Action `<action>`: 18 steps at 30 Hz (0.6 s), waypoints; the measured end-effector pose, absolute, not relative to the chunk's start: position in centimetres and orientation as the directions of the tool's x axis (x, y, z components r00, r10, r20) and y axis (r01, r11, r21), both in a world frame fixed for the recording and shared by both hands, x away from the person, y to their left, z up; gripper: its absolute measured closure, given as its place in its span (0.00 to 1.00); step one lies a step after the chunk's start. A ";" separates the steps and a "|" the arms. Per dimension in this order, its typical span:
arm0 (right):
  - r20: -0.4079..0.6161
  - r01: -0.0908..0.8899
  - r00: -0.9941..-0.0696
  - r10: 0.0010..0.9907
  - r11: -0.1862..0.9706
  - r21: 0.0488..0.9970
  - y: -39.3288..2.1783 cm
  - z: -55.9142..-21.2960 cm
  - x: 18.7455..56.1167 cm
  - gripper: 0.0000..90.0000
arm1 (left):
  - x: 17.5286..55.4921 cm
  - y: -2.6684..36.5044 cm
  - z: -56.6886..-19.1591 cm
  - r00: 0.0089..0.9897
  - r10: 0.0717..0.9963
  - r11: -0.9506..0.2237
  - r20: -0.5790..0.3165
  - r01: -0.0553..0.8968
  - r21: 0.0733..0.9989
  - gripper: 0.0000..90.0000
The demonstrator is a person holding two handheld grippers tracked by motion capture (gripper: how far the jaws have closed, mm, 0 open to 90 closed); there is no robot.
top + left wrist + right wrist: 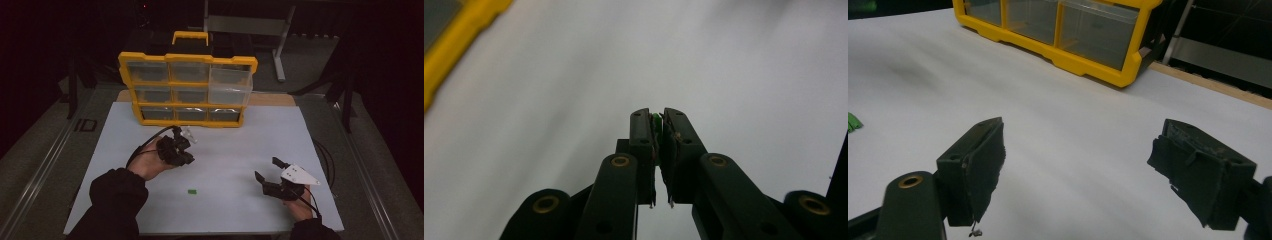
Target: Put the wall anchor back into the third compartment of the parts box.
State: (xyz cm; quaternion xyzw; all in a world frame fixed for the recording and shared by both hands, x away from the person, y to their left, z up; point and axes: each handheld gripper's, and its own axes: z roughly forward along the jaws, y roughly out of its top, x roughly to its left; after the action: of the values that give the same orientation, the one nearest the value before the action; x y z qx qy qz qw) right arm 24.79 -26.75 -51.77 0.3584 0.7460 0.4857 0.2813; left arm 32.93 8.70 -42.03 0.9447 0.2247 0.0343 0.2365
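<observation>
My left gripper (186,159) hangs above the white sheet (230,145), a little in front of the yellow organiser (150,119). In the left gripper view its jaws (657,117) are shut on a small green piece (657,121), of which just a sliver shows between the pads. Another small green piece (192,191) lies on the sheet near the front, between the two hands. My right gripper (269,169) rests low at the front right, jaws wide apart and nothing between them (1078,145). At the left edge of the right gripper view lies a green piece (852,122).
The yellow organiser (1068,55) stands upright at the back of the sheet with several clear drawers and a handle (190,36) on top. Its yellow edge (454,45) shows in the left gripper view. Black cables (325,160) lie off the sheet's right side.
</observation>
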 end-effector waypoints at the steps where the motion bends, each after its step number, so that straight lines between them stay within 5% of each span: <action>1: -0.073 0.261 -0.585 0.808 0.272 0.926 -26.7 -51.8 24.8 0.21 | 33.5 8.5 -41.0 0.899 0.437 -0.790 -0.035 0.402 0.462 0.94; 18: -0.066 0.267 -0.584 0.809 0.269 0.926 -26.8 -51.9 24.9 0.21 | 36.9 7.8 -33.0 0.908 0.419 -0.789 0.030 0.347 0.507 0.94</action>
State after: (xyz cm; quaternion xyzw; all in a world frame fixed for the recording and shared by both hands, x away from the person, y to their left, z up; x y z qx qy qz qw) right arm 24.92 -26.76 -51.87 0.3604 0.7460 0.4855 0.2791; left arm 36.92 7.85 -33.01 0.9431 0.2030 0.0704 0.2536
